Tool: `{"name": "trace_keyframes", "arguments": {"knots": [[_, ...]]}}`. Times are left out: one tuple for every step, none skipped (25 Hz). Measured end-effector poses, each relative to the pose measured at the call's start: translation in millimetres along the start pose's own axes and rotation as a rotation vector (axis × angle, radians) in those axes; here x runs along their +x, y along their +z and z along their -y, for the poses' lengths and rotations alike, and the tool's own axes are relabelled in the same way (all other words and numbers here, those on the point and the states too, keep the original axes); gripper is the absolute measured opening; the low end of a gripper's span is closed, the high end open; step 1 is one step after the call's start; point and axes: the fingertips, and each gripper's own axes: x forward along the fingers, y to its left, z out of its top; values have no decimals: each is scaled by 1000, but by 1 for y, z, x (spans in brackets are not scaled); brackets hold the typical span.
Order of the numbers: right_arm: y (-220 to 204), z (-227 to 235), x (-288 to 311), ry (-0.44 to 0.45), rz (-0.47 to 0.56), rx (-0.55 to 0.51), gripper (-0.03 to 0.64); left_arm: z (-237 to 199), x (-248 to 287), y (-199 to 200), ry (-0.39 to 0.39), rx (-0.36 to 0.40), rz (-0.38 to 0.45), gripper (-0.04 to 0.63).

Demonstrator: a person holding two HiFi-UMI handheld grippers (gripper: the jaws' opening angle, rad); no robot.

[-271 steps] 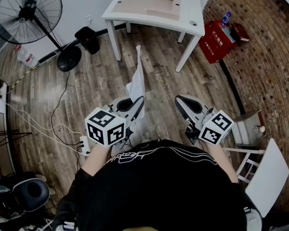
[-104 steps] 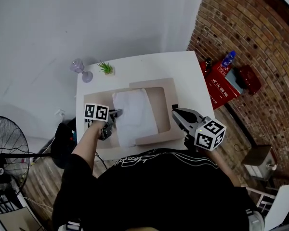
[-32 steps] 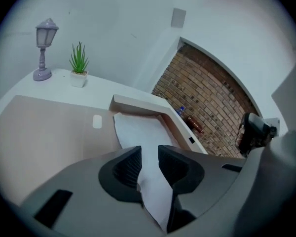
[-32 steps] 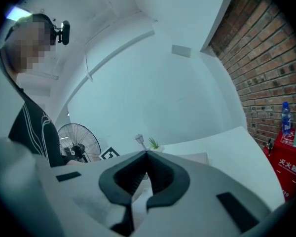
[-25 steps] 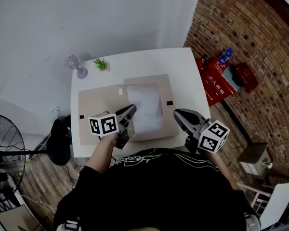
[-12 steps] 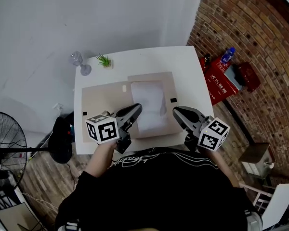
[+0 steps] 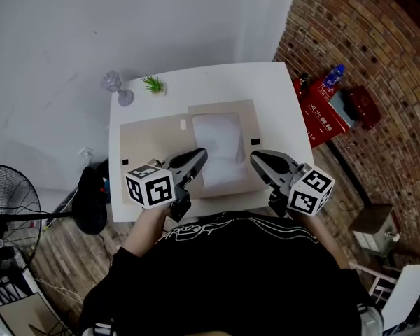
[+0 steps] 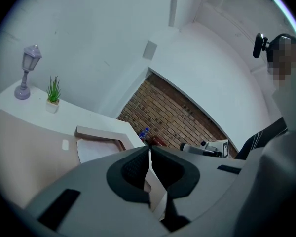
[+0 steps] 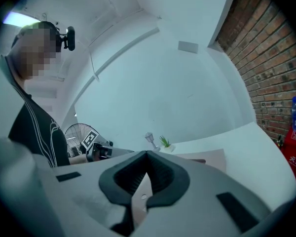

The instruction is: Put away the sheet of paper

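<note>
sheet of paper is seen lying flat inside the brown box on the white desk. a few seconds ago the left hand-held gripper was placed right at its edge. now the paper is let go, and that gripper is pulled back toward the near side of the desk, shut tight with nothing in it. the right hand-held gripper is shut and empty too. the paper looks put away. only the open flap may be left to close.

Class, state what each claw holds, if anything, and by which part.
Nothing is held. The left claw and right claw are shut and empty; the sheet of paper lies in the cardboard box.
</note>
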Motion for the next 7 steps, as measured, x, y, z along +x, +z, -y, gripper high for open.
{"name": "trace_keyframes", "arguments": {"knots": [[-1,0,0,-3,-2,0,-2,-1,0,0,3,7,-2,41],[-2,0,1,-5,-4,0,-2,-1,0,-1,4,10,-4,41],[-3,0,1,-7,-5,-1,0,-2,0,-1,5,12,-7,41],[-4,1,2,-9,-6,-2,-2,-3,0,-2,6,13,-8,41],[-6,1,2,-11,-7,-3,-2,-4,0,-3,7,14,-10,41],[-7,1,3,-13,-8,-5,-2,-6,0,-5,9,16,-12,41],[-8,1,3,-16,-9,-7,0,-7,0,-6,11,18,-14,41]]}}
